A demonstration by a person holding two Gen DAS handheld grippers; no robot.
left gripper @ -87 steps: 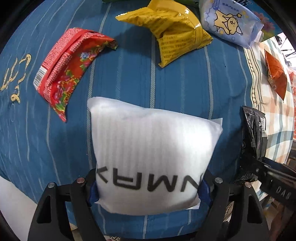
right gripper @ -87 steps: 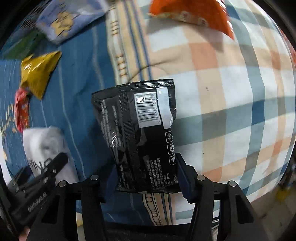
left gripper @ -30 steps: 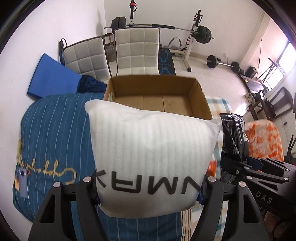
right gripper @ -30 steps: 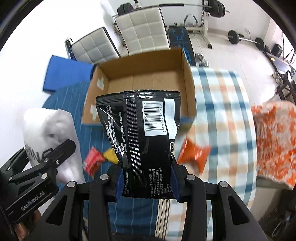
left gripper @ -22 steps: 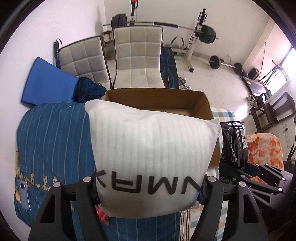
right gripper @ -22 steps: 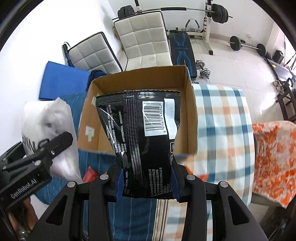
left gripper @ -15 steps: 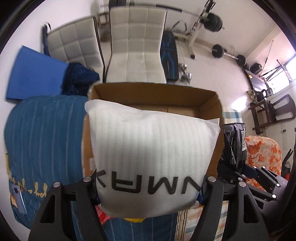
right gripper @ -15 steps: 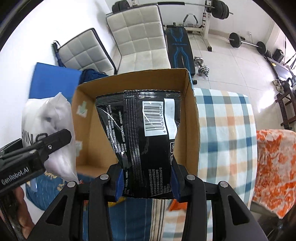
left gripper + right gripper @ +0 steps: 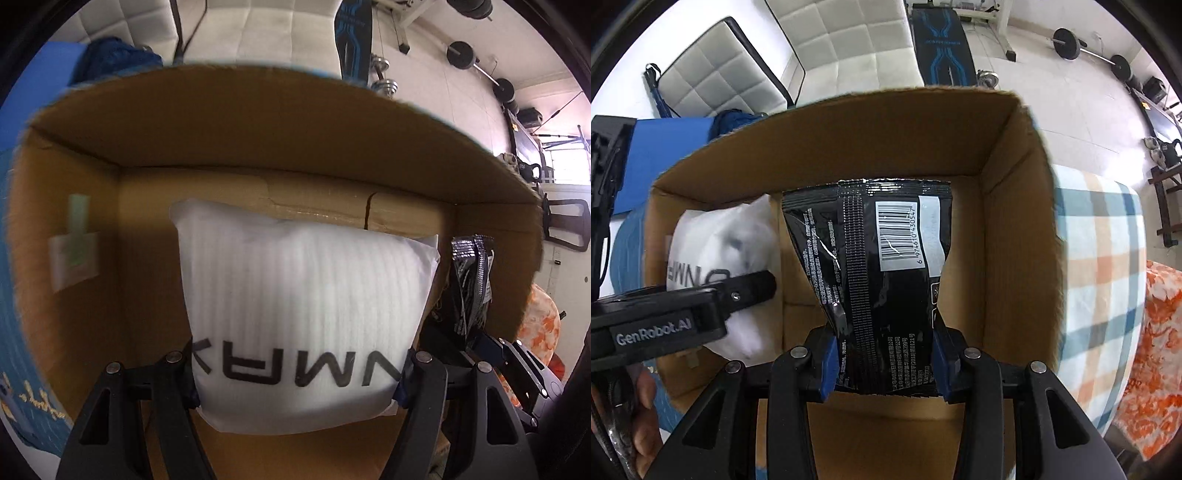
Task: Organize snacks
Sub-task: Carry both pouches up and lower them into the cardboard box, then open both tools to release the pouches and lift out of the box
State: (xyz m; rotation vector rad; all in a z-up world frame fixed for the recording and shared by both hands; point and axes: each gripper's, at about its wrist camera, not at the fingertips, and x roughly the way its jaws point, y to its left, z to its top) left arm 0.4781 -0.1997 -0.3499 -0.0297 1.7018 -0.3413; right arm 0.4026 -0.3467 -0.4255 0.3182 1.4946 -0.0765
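Both claws have advanced from above the near rim to inside the open cardboard box (image 9: 1015,155), whose walls now fill most of each view. Left claw (image 9: 295,373): clamped on the lower edge of a white packet (image 9: 303,302), upright, dark letters along its base; the packet hangs within the box on its left half, near the side wall bearing a pale tape patch (image 9: 74,254). Right claw (image 9: 882,365): blue pads (image 9: 827,365) closed on the bottom of a black packet (image 9: 875,266), barcode facing the camera, held upright within the right half of the box. Whether either packet touches the box floor cannot be told. From the right wrist view the white packet (image 9: 716,258) sits just beside the black one, partly behind the left claw's finger. Right of the box, a checked cloth (image 9: 1100,258) covers the surface; white padded chairs (image 9: 849,40) stand beyond.
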